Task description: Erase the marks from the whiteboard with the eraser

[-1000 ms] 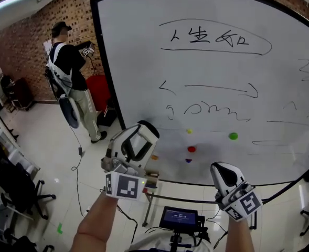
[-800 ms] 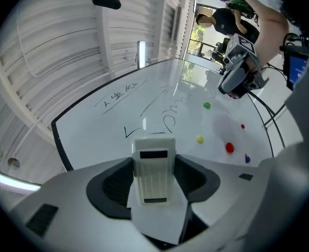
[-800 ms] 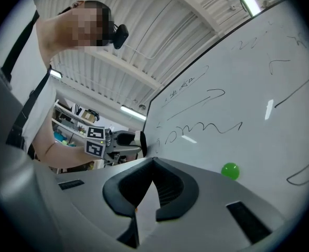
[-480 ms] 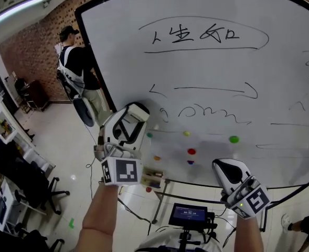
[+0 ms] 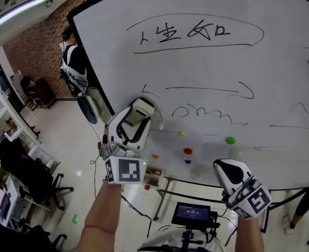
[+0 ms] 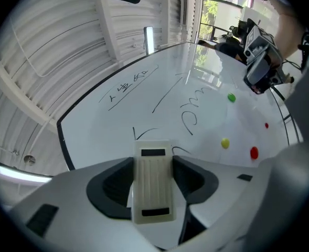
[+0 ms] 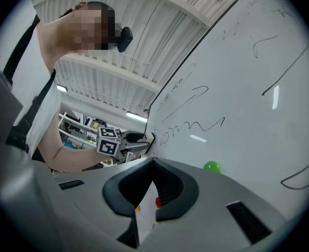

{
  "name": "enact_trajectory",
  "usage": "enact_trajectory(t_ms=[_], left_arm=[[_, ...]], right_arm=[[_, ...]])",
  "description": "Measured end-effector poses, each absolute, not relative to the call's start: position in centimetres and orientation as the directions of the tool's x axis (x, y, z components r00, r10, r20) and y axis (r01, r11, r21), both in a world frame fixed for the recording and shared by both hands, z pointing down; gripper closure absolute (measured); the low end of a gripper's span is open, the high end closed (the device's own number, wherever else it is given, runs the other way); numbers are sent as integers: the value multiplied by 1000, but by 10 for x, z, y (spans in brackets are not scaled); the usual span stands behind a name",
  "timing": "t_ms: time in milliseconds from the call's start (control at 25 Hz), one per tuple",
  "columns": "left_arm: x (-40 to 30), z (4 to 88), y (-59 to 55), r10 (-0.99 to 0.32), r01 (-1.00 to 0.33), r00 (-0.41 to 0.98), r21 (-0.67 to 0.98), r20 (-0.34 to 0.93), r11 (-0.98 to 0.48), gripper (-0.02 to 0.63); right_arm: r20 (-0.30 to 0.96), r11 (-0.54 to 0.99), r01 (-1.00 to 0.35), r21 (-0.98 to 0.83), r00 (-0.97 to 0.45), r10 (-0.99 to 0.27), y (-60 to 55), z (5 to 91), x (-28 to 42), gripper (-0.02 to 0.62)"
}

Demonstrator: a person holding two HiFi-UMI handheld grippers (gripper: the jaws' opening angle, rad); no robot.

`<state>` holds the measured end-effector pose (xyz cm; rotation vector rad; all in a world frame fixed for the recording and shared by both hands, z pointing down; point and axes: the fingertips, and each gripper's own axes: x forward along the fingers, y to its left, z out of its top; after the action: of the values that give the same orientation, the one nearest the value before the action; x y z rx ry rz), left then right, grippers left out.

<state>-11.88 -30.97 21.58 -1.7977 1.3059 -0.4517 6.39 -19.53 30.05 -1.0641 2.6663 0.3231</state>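
Observation:
The whiteboard carries black marks: circled writing at the top, a long arrow below it and a squiggle. My left gripper is raised to the board at the arrow's left end. It is shut on a beige ribbed eraser, and its jaws have just been closing on it. The eraser's far end is at the board near a short mark. My right gripper hangs lower right, below the board's bottom edge, shut and empty.
Round magnets dot the lower board: yellow, green, red. A person stands left by the brick wall. A small screen on a stand sits below me. Office chairs stand lower left.
My left gripper has risen with the eraser from below the squiggle to the arrow's left end. The right gripper has barely shifted.

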Motion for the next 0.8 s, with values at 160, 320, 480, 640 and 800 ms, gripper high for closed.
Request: enact_trajectory(t_ms=[160, 320, 480, 640, 800], left_arm=[[-98, 227, -303, -873, -561, 454, -818, -177, -126, 362], [-89, 244, -301, -863, -502, 485, -853, -141, -142, 362], [-82, 267, -299, -855, -406, 513, -899, -76, -164, 362], [-81, 274, -299, -853, -365, 516, -921, -76, -139, 358], [-80, 274, -303, -862, -371, 495, -923, -106, -100, 332]], right_arm=[[-292, 723, -685, 91, -712, -638, -194, 307, 67, 584], [-303, 716, -692, 89, -704, -642, -198, 307, 73, 584], [-280, 738, -671, 71, -724, -630, -198, 314, 69, 584], [-280, 746, -663, 63, -729, -624, -199, 315, 71, 584], [-286, 744, -666, 62, -726, -626, -200, 314, 78, 584]])
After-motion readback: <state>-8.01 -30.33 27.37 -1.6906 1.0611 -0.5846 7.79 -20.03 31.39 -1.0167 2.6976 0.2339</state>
